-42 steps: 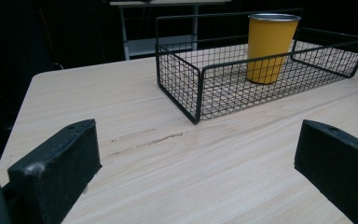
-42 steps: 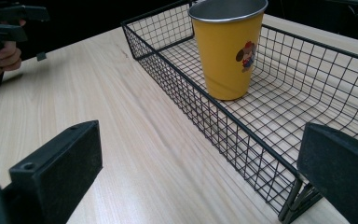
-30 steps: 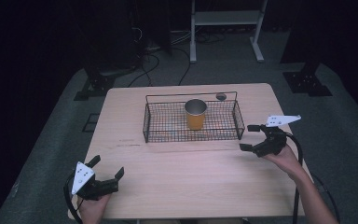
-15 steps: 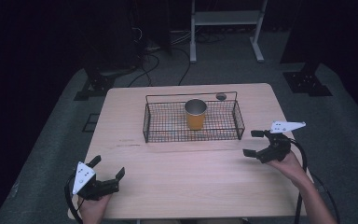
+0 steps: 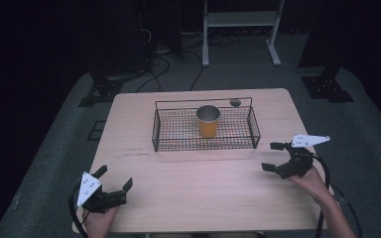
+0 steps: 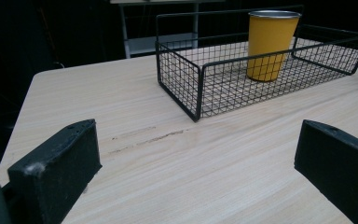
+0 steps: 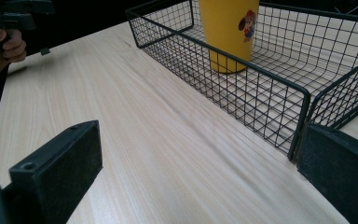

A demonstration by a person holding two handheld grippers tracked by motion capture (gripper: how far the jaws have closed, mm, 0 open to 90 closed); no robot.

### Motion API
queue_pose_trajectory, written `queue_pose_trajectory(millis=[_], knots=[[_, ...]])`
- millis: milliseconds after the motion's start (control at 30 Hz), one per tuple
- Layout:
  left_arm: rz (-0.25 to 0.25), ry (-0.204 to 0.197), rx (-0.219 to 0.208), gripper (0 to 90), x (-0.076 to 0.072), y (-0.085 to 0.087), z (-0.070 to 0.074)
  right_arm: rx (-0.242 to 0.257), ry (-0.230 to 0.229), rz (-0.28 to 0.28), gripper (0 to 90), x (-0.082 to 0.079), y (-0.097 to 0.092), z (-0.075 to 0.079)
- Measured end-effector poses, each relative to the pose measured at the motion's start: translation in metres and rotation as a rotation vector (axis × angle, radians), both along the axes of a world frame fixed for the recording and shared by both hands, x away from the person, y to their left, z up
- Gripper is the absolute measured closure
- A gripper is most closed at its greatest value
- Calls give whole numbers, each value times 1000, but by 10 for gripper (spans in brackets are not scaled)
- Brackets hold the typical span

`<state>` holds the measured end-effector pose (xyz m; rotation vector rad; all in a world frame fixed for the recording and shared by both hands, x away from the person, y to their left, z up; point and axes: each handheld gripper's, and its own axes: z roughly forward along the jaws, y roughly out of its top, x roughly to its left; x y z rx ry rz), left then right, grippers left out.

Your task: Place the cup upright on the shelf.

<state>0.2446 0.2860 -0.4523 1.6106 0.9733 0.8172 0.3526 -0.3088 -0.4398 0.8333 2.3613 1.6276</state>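
A yellow metal cup [image 5: 208, 120] stands upright in the middle of a black wire basket [image 5: 155, 133] on the far half of a light wooden table [image 5: 203, 193]. My left gripper [image 5: 115, 177] rests open at the near left corner, nothing between its jaws. My right gripper [image 5: 272, 156] hovers open near the table's right edge, just off the basket's near right corner. The left gripper view shows the cup [image 6: 268, 44] in the basket [image 6: 179, 79] beyond the open left gripper [image 6: 198, 140]. The right gripper [image 7: 200, 154] looks at the cup [image 7: 228, 32], with the basket's corner [image 7: 303, 100] close by.
A small dark round object [image 5: 235, 102] lies on the table behind the basket. A white metal stand [image 5: 240, 20] and cables sit on the dark floor beyond the table. The other hand with its gripper [image 7: 9, 18] shows far off in the right gripper view.
My right gripper has drawn back from the basket's right end toward the near right of the table, still open. The left gripper, cup and basket have stayed put.
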Motion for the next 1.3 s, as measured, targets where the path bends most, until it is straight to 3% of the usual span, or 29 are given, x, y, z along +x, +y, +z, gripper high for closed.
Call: queue_pose_trajectory(millis=[1100, 1167, 1300], knots=[[10, 1, 0, 0, -7, 1, 1, 38, -14, -34, 0, -40, -14, -23], [7, 0, -2, 0, -6, 0, 2, 64, -23, -41, 0, -44, -13, -25], [0, 2, -14, 0, -4, -1, 1, 168, -52, -63, 0, -54, -9, -28]])
